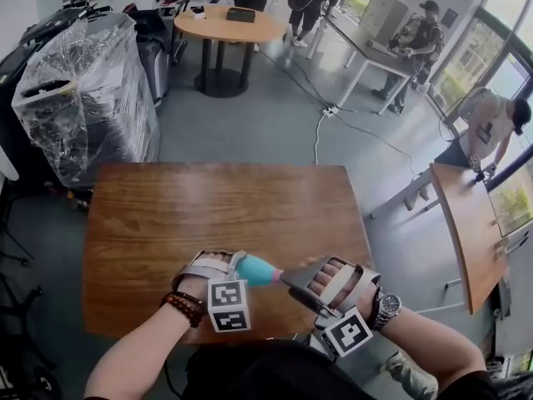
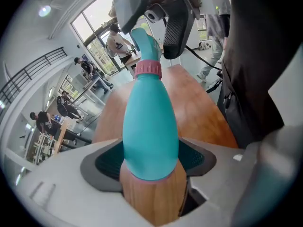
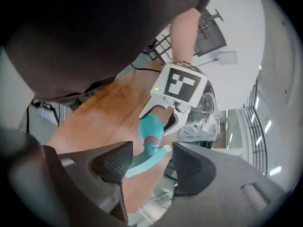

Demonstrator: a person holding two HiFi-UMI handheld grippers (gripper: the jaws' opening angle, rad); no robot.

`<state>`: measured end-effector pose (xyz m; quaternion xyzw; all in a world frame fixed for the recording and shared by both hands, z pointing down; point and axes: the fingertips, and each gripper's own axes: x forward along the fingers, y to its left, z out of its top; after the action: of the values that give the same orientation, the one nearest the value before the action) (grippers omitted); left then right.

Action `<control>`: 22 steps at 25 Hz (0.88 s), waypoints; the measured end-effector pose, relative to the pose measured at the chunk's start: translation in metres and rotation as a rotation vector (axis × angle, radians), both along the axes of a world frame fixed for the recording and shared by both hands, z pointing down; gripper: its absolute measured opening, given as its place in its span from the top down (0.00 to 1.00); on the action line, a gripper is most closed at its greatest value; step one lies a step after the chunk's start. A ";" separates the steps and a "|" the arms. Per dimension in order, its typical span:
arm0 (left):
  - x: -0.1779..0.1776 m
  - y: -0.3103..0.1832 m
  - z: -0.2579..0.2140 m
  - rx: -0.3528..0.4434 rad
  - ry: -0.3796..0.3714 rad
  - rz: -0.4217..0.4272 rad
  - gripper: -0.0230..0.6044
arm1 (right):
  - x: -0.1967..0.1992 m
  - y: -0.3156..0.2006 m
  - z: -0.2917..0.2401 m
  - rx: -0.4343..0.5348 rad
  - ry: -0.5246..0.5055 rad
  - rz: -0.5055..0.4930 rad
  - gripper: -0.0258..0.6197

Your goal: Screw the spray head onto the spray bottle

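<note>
Left hand-held gripper (image 2: 150,161) on spray bottle (image 2: 149,122); spray head (image 2: 146,44) partly hidden

Teal spray bottle (image 1: 260,271) projecting from the left gripper (image 1: 238,267) toward the right gripper (image 1: 289,281), whose tips meet its far end; wooden table (image 1: 208,207) beneath both.

Left gripper (image 1: 240,267) and right gripper (image 1: 293,280): each had a pale grey shell, black ridged pads (image 2: 106,163) set in dark jaw faces, and a white cube (image 1: 228,305) printed with black square markers. Pale straps (image 1: 343,280) crossed the backs of both hands. The left wrist wore a bracelet (image 1: 185,307) of dark red-brown beads, the right wrist a silver wristwatch (image 1: 387,305) with a metal band, and the torso a dark garment (image 1: 250,373).
</note>
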<state>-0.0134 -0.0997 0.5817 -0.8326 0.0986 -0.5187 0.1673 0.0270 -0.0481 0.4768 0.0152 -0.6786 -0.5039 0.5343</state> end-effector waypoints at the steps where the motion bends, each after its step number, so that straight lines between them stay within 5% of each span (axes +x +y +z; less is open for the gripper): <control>1: 0.000 0.001 0.000 0.003 -0.003 0.010 0.35 | -0.001 0.001 0.002 0.020 0.023 -0.034 0.59; 3: 0.000 0.001 0.000 0.020 -0.011 0.020 0.35 | 0.000 0.001 0.007 0.003 0.039 -0.033 0.59; 8: 0.003 -0.002 -0.005 0.075 -0.013 0.008 0.35 | -0.001 -0.009 0.010 -0.223 -0.106 0.218 0.59; 11: 0.007 -0.002 -0.011 0.105 -0.001 0.003 0.35 | -0.003 -0.012 0.014 -0.257 -0.104 0.257 0.59; 14: 0.010 -0.002 -0.014 0.123 0.003 -0.004 0.35 | -0.001 -0.014 0.021 -0.302 -0.137 0.311 0.76; 16: 0.010 -0.004 -0.015 0.137 0.001 -0.014 0.35 | 0.001 -0.017 0.023 -0.399 -0.206 0.418 0.77; 19: 0.008 -0.007 -0.015 0.176 -0.004 -0.041 0.35 | 0.003 -0.028 0.021 -0.723 -0.449 0.762 0.77; 22: 0.006 -0.011 -0.017 0.219 -0.003 -0.060 0.35 | 0.008 -0.041 0.019 -1.232 -0.802 1.243 0.77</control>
<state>-0.0077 -0.1105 0.5647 -0.8053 0.1793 -0.5107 0.2418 0.0353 -0.0895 0.4955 0.2601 -0.8269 0.3569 0.3482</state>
